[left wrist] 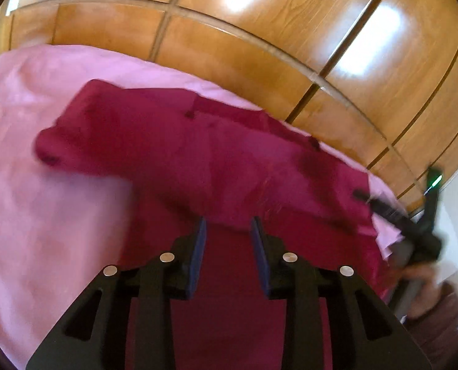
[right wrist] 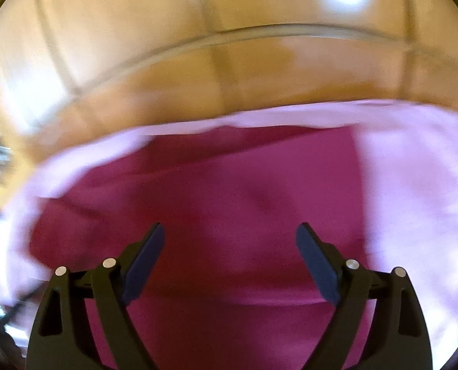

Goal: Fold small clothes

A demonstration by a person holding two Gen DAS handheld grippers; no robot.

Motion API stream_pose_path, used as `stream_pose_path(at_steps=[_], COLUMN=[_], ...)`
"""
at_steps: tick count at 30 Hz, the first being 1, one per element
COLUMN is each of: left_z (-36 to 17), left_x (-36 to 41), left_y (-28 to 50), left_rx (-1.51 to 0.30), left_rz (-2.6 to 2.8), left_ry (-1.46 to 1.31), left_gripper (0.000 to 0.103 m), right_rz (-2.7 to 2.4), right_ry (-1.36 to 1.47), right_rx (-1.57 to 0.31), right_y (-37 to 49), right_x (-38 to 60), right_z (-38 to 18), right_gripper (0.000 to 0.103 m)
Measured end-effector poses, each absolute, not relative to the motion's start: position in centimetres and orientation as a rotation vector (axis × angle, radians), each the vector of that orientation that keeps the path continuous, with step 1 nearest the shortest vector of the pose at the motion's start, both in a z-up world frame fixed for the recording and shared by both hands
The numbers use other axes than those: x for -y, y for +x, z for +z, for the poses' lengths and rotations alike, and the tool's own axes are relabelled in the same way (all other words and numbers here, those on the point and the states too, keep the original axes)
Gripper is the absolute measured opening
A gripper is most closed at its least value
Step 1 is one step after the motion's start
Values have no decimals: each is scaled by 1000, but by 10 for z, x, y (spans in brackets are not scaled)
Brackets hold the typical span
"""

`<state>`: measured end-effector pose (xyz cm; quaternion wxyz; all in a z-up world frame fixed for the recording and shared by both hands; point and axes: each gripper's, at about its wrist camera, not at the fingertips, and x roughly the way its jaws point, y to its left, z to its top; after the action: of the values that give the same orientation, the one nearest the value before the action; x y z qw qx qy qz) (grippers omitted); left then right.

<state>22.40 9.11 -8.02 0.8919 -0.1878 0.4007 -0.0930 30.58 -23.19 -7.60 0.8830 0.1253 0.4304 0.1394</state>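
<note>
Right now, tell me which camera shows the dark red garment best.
The left wrist view: the dark red garment shows nearly whole, a sleeve reaching left across the pink sheet. The right wrist view shows only a blurred middle stretch.

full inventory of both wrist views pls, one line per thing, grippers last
garment: 1, dark magenta, lying on the pink cover, partly folded over itself, under both grippers
cover: 1, light pink, spread beneath the garment, reaching to the wooden panelling
wooden panelling: glossy brown panels with dark seams, behind the cover
white sheet: 1, white, far right of the left wrist view; too blurred to identify
left gripper: 1, black with blue pads, jaws apart, nothing between them, above the garment
right gripper: 1, black with blue pads, jaws wide open, above the garment
hand: 1, holding the right gripper's handle, blurred
</note>
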Motion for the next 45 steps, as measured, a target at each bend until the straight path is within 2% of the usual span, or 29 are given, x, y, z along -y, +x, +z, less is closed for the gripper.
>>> stream_pose_path(at_steps=[4, 7, 8, 9, 10, 11, 16, 21, 24, 31, 39, 40, 42, 45], left_z=[-98, -113, -116, -118, -120, -121, -124, -125, -125, -122, -116, -113, -102, -81], left_x=[-101, -106, -107, -109, -110, -110, -111, -114, -114, -112, -102, -102, -101, -100], left_y=[215, 217, 218, 218, 219, 219, 215, 210, 211, 212, 219, 221, 222, 222], left_rx=[-867, -891, -891, -891, -886, -881, -862, -858, -861, -868, -912, -925, -949, -896], left_rz=[-157, -148, -151, -154, -157, -159, -166, -170, -166, -157, -144, -138, -122, -139], left_ry=[-388, -423, -432, -441, -446, -442, -438, -449, -444, -429, -351, -336, -308, -294], left_gripper=[29, 29, 29, 29, 29, 29, 29, 29, 29, 29, 29, 29, 29, 29], right_rz=[513, 583, 590, 595, 596, 585, 573, 524, 445, 205, 57, 55, 50, 52], right_ry=[316, 317, 306, 274, 239, 198, 126, 194, 215, 243, 296, 311, 349, 367], right_rx=[-994, -1058, -1079, -1100, -1108, -1102, -951, -806, -784, -881, -1032, -1040, -1043, -993], right_y=[303, 307, 308, 308, 307, 305, 297, 300, 307, 326, 340, 339, 337, 330], right_x=[166, 119, 106, 91, 81, 73, 88, 156, 195, 283, 331, 332, 339, 345], right_z=[-79, -90, -94, -98, -99, -97, -47, 19, 28, -18, -94, -100, -106, -95], right_gripper=[67, 61, 46, 37, 16, 5, 5, 5, 5, 5, 6, 10, 41, 51])
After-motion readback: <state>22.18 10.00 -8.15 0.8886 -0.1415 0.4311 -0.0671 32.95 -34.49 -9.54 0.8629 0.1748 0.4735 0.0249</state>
